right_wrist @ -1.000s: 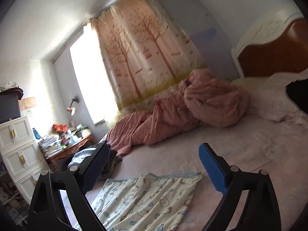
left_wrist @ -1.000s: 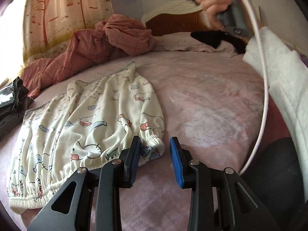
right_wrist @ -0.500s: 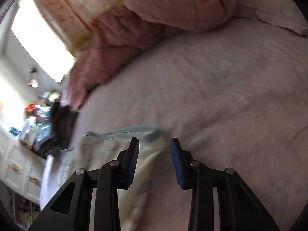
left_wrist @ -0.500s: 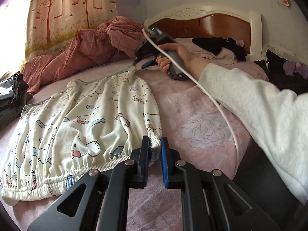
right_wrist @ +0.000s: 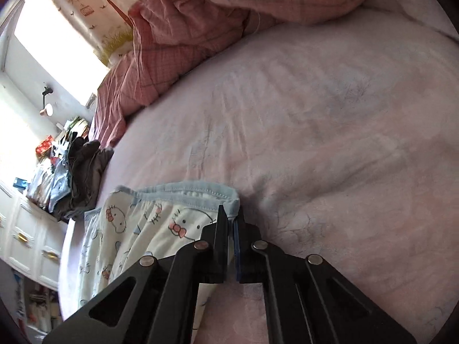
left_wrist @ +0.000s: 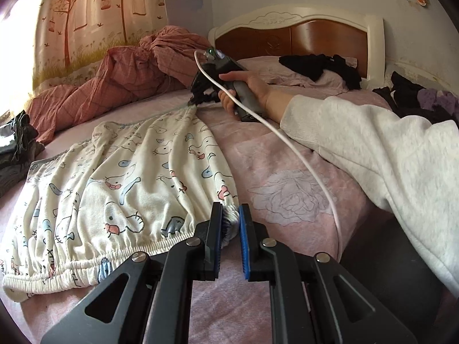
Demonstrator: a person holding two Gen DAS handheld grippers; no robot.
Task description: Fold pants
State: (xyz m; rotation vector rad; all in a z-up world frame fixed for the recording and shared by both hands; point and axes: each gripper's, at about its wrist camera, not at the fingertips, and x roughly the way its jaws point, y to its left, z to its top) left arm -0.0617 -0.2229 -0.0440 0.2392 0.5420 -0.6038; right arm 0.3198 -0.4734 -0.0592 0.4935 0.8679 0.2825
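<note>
Cream cartoon-print pants (left_wrist: 120, 183) lie flat on the pink bed sheet (left_wrist: 287, 197). My left gripper (left_wrist: 230, 215) is shut on the near right corner of the pants, at an elastic cuff. My right gripper (right_wrist: 231, 220) is shut on the far right corner, at the blue waistband (right_wrist: 183, 192). In the left wrist view the right gripper (left_wrist: 198, 100) shows at that far corner, held by a hand in a white sleeve (left_wrist: 373, 149). The pants stretch between the two grips.
A crumpled red-pink duvet (left_wrist: 120, 77) lies at the far left of the bed. Dark clothes (left_wrist: 318, 66) lie by the wooden headboard (left_wrist: 301, 37). A dark pile (right_wrist: 83, 169) sits at the bed's left edge. White drawers (right_wrist: 25, 240) stand beyond it.
Both grippers were open a second ago. The left one closed on the cuff corner. The right one came down from above the bed and closed on the waistband corner.
</note>
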